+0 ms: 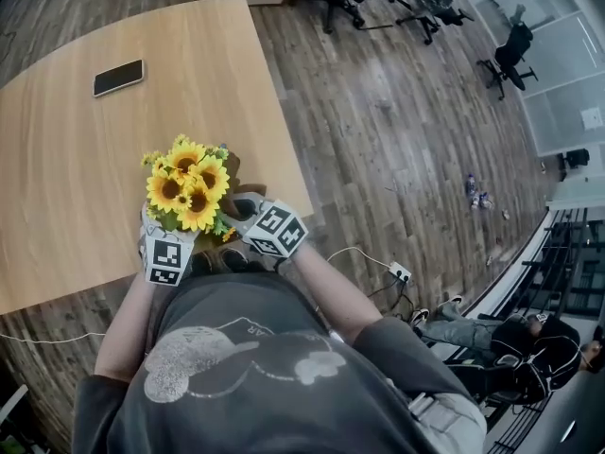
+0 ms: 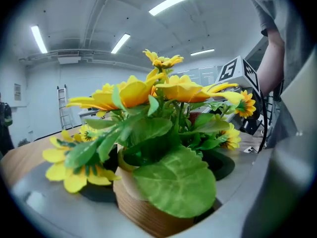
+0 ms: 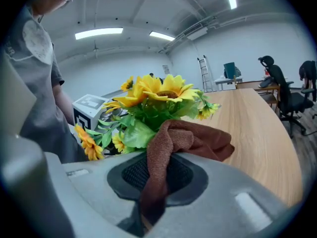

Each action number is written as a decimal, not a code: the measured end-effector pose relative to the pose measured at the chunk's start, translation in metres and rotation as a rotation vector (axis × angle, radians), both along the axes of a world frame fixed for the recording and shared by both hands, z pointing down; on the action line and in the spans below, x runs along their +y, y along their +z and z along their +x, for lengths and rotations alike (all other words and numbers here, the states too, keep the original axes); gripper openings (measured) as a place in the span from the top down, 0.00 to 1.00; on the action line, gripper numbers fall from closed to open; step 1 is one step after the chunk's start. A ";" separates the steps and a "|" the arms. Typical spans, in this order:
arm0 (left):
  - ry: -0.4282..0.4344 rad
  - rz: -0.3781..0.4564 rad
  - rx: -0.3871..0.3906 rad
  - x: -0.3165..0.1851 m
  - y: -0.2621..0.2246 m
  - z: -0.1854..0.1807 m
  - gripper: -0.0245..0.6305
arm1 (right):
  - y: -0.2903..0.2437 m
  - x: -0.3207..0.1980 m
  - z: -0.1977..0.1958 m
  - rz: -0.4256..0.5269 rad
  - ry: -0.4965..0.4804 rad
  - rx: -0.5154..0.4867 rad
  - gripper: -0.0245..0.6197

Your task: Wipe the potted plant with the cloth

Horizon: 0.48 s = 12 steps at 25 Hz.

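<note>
The potted plant (image 1: 189, 192) – yellow sunflowers in a wood-toned pot (image 2: 143, 207) – stands near the table's (image 1: 76, 159) near edge, right in front of the person. The left tongs (image 1: 172, 242) clasp the pot between wide-set jaws. The right tongs (image 3: 153, 182) are clenched on the brown cloth (image 3: 183, 138), whose bunched end lies against the leaves. A phone (image 1: 118, 78) lies well apart, farther up the table.
</note>
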<state>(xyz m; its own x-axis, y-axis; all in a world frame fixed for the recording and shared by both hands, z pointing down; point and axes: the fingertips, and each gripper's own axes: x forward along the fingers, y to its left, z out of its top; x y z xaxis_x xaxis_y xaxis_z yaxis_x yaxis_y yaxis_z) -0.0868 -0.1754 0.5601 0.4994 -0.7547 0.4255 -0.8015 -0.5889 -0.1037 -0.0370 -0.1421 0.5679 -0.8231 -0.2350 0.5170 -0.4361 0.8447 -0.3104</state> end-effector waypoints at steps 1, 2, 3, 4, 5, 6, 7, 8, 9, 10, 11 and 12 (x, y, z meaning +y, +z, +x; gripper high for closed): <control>0.026 0.000 0.001 -0.001 0.001 0.001 0.15 | 0.001 0.004 -0.001 -0.002 0.001 0.001 0.87; 0.053 0.000 0.003 -0.001 0.003 0.003 0.15 | 0.001 0.007 -0.002 -0.005 0.002 0.002 0.87; 0.079 0.000 0.003 -0.001 0.004 0.004 0.15 | 0.001 0.010 -0.003 -0.007 0.005 0.003 0.87; 0.105 0.003 0.002 -0.002 0.004 0.004 0.15 | 0.001 0.011 -0.003 -0.008 0.009 0.004 0.87; 0.130 0.006 -0.002 -0.002 0.004 0.005 0.15 | 0.001 0.012 -0.004 -0.008 0.014 0.005 0.87; 0.151 0.006 -0.011 -0.002 0.005 0.005 0.15 | 0.001 0.013 -0.004 -0.005 0.017 0.008 0.87; 0.164 0.002 -0.022 -0.001 0.007 0.005 0.14 | 0.003 0.014 -0.005 -0.001 0.019 0.014 0.87; 0.168 -0.006 -0.031 0.000 0.009 0.004 0.14 | 0.004 0.016 -0.005 0.004 0.018 0.023 0.87; 0.162 -0.015 -0.034 0.001 0.011 0.003 0.13 | 0.005 0.018 -0.006 0.009 0.016 0.031 0.87; 0.149 -0.024 -0.030 0.002 0.011 0.001 0.12 | 0.005 0.019 -0.007 0.014 0.013 0.035 0.87; 0.130 -0.031 -0.022 0.003 0.010 -0.001 0.11 | 0.005 0.020 -0.009 0.018 0.008 0.036 0.87; 0.110 -0.036 -0.013 0.004 0.009 -0.003 0.11 | 0.004 0.021 -0.010 0.022 0.002 0.037 0.87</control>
<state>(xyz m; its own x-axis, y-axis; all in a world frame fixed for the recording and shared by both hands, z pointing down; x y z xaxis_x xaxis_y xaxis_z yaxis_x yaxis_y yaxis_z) -0.0900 -0.1711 0.5689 0.5722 -0.6798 0.4589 -0.7308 -0.6765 -0.0910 -0.0473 -0.1207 0.5721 -0.8029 -0.2482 0.5421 -0.4487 0.8502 -0.2753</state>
